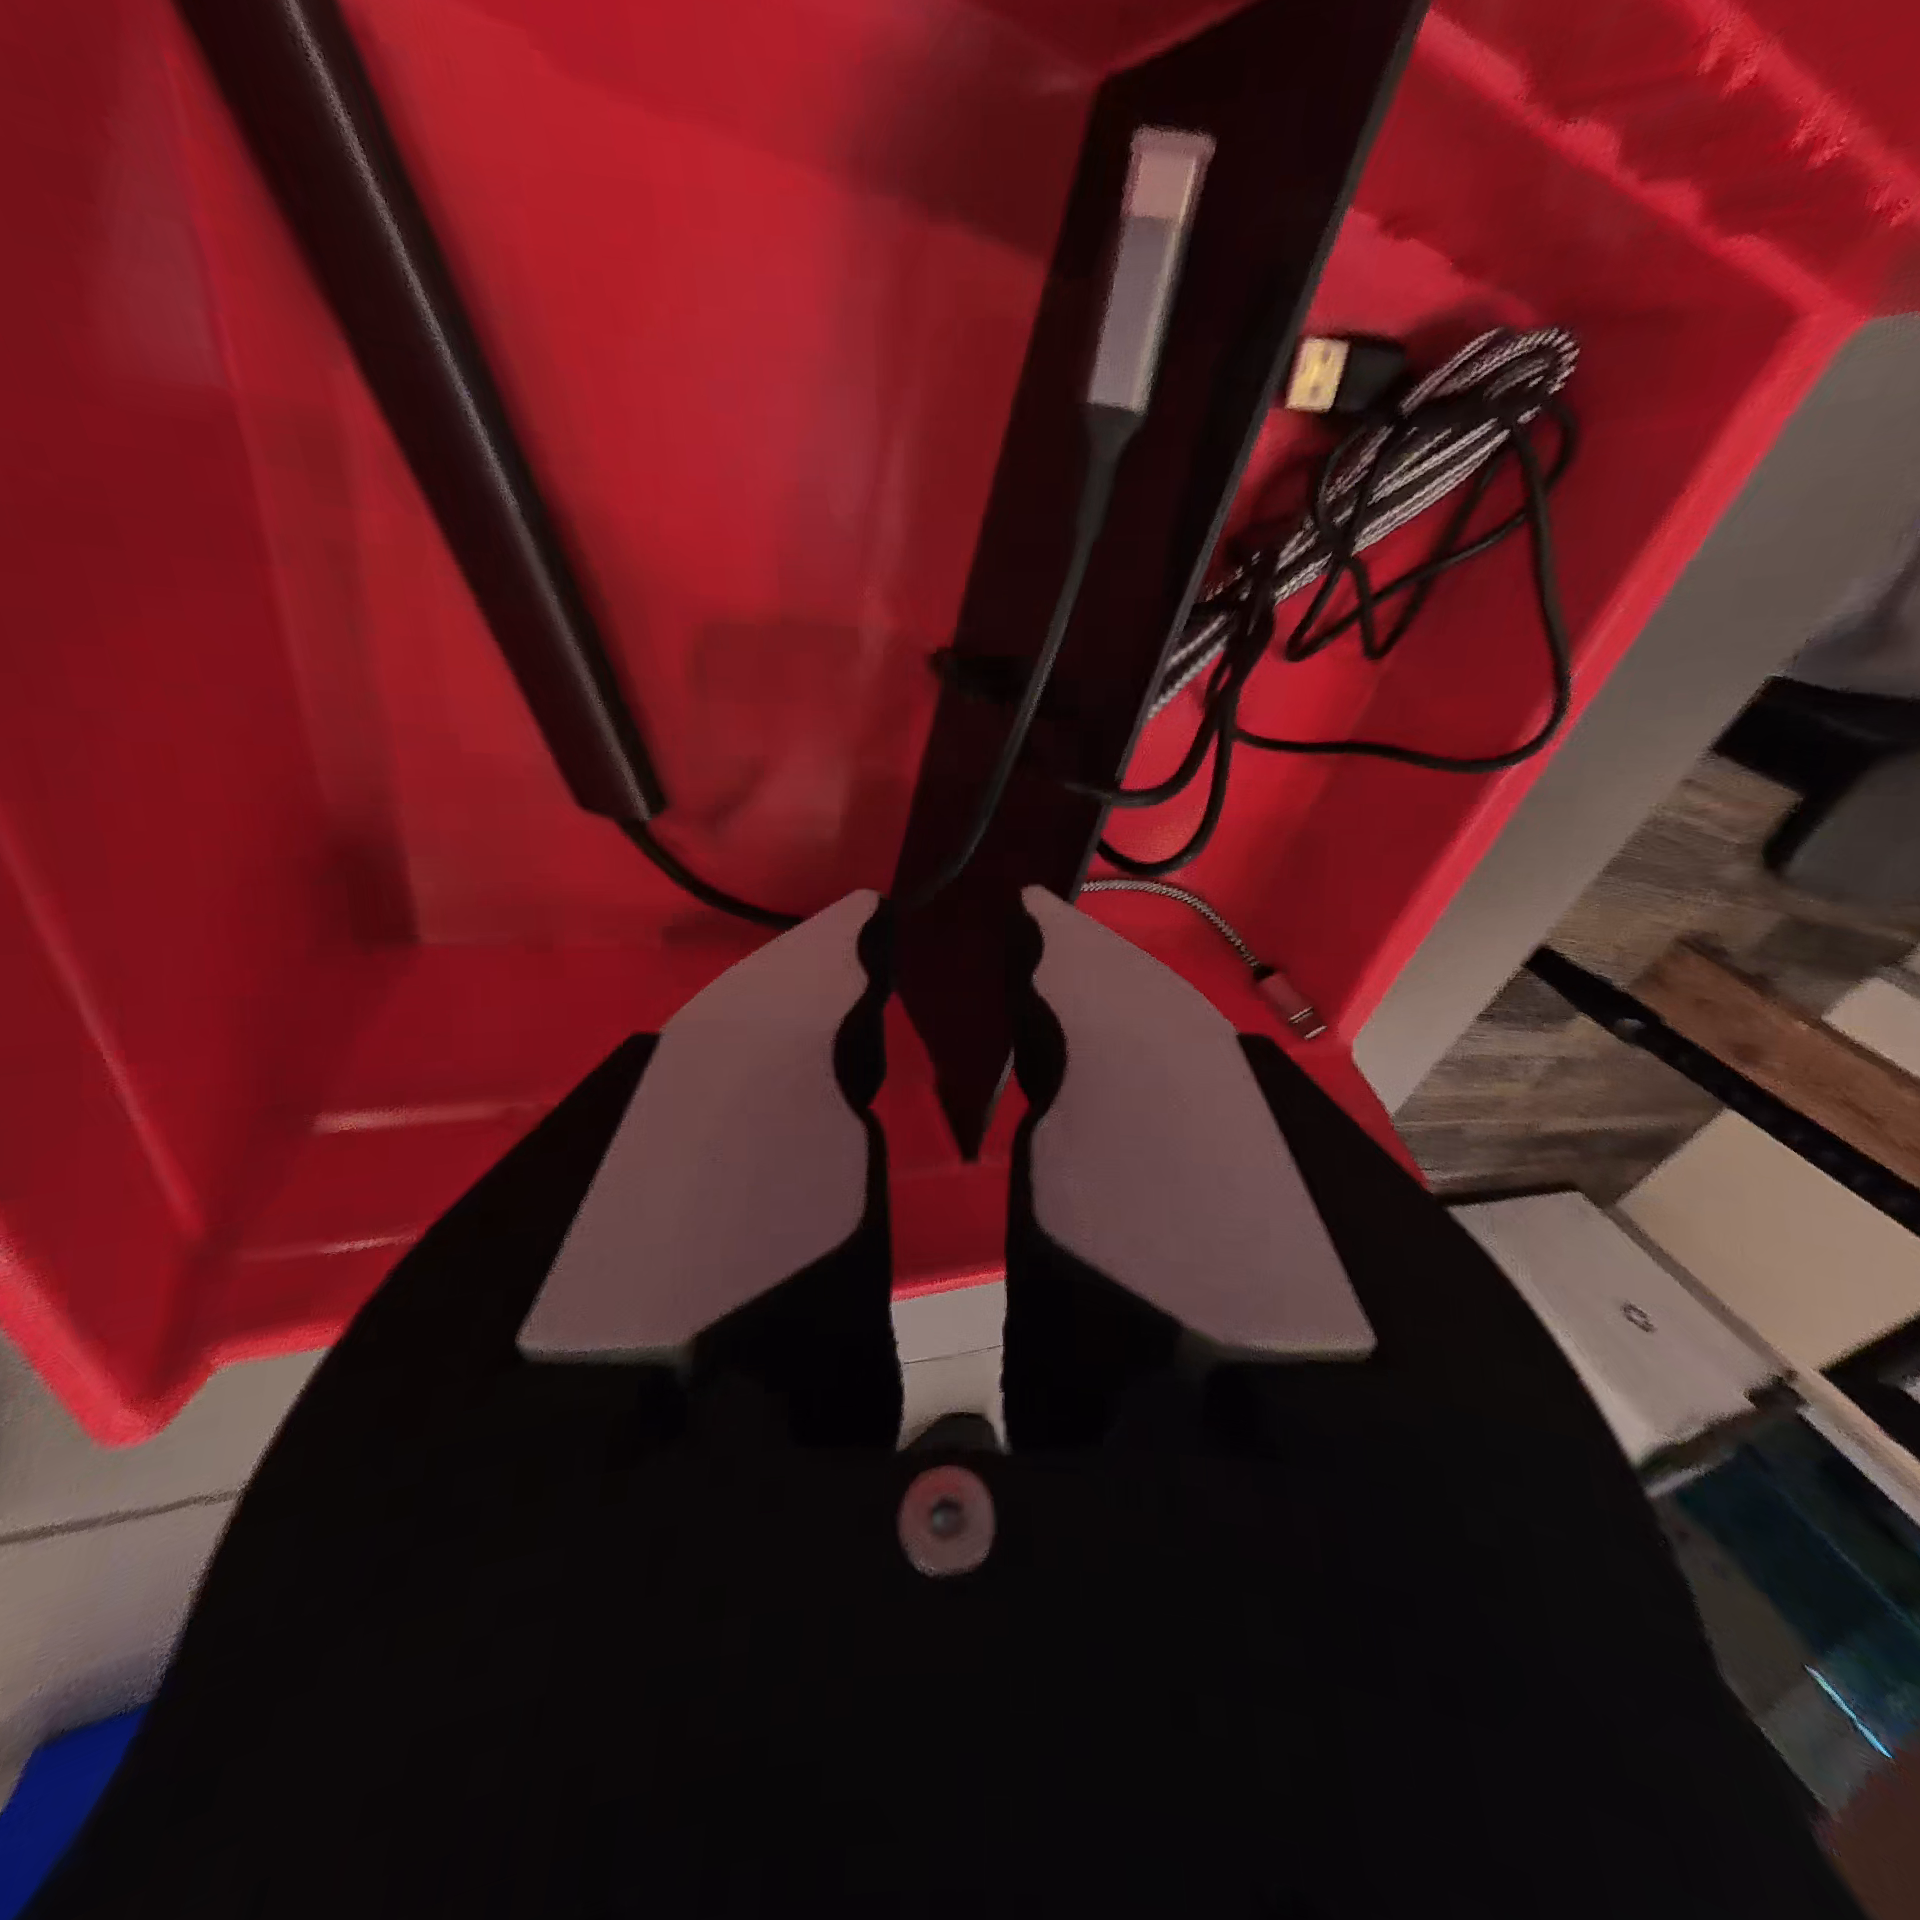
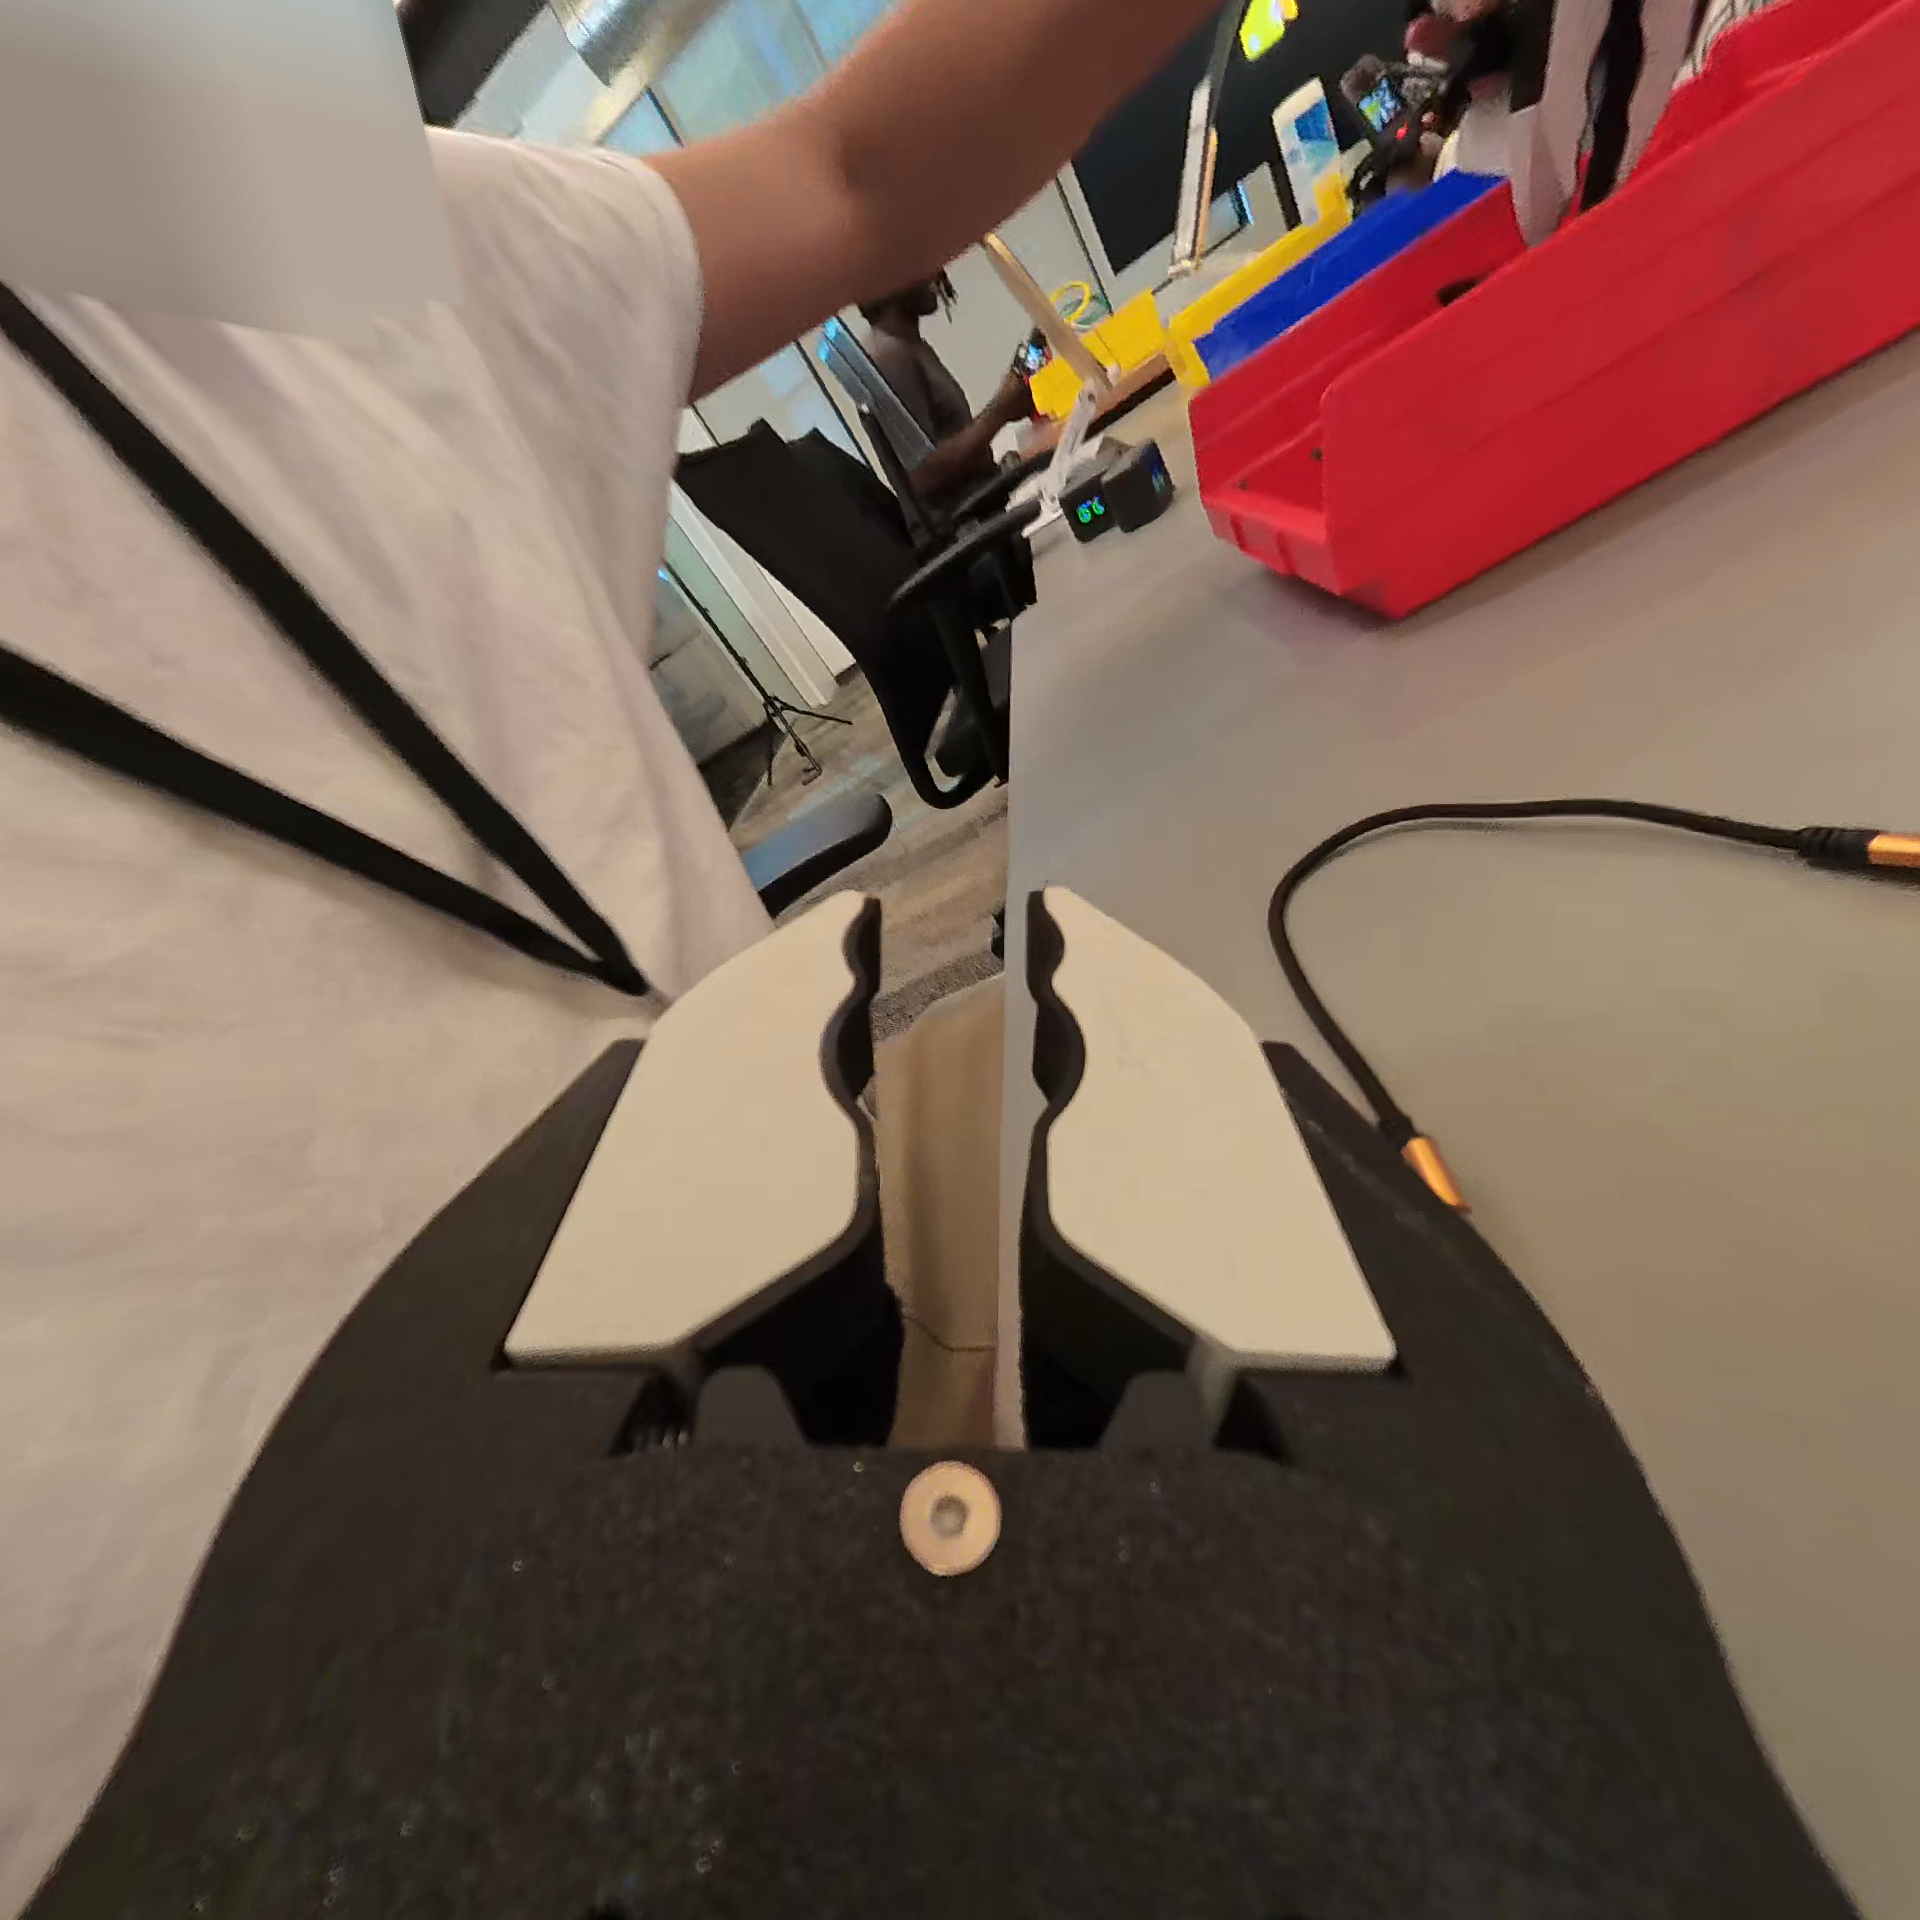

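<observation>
My left gripper (image 1: 951,914) hangs over a red bin (image 1: 623,416). Its jaws stand narrow, closed on the lower corner of a flat black strip (image 1: 1288,156) that reaches up and away. A grey connector (image 1: 1143,291) lies on the strip, and its thin black cable runs down to the fingertips. A second black bar (image 1: 416,364) leans at the left, with a cable from its end to the left fingertip. My right gripper (image 2: 954,914) is empty with a narrow gap, over the edge of the grey table (image 2: 1455,675). A black cable (image 2: 1288,935) with orange plugs (image 2: 1434,1169) lies just to its right.
In the bin's right corner lie a bundle of striped and black cables (image 1: 1455,468) and a gold USB plug (image 1: 1325,374). A person in a white shirt (image 2: 312,727) stands close on the left. Red bins (image 2: 1558,416), a blue bin (image 2: 1351,260) and an office chair (image 2: 935,623) lie beyond. Spacing between my two grippers at the tips: around 50 cm. The right gripper is farther from the grey connector (image 1: 1143,291), some 40 cm, than the left, some 9 cm.
</observation>
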`<state>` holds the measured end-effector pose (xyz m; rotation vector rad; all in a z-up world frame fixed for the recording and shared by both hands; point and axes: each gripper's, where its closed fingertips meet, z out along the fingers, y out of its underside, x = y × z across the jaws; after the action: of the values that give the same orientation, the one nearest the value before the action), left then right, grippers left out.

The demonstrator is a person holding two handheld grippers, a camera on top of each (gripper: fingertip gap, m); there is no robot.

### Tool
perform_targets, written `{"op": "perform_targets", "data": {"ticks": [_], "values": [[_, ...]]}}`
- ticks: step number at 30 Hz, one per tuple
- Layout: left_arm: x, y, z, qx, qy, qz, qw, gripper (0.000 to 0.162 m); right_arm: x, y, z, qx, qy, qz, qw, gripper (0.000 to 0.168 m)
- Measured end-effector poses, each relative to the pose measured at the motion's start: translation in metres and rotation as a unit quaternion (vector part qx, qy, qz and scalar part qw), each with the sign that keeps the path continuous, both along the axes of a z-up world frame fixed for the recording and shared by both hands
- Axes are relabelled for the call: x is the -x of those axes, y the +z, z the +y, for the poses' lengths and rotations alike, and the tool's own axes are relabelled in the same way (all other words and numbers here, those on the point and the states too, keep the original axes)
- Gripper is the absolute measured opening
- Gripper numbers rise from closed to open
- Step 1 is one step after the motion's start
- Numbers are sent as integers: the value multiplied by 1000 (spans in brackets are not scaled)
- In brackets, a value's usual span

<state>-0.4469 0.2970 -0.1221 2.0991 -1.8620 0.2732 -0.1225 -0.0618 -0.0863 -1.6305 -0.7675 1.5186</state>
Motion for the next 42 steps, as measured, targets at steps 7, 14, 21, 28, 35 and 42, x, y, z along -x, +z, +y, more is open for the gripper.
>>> {"op": "perform_targets", "data": {"ticks": [7,14,21,28,35,42], "values": [[-3,-7,-4,114,16,20,993,14,-9,-3,18,-10,-21,-3,1000,26],[-3,-18,-15,152,-9,27,988,9,-11,-4,25,-2,-26,10,1000,25],[-11,-11,-12,125,-35,-32,991,3,-14,-1,27,-3,-34,16,999,25],[-19,40,25,-35,23,-112,993,3,-12,7,23,-13,-36,24,999,23],[-83,145,20,-159,106,-338,921,4,-3,8,21,-49,-67,-4,997,26],[-159,262,-45,-198,242,-527,790,3,-12,-23,68,-190,-239,-216,928,34]]}}
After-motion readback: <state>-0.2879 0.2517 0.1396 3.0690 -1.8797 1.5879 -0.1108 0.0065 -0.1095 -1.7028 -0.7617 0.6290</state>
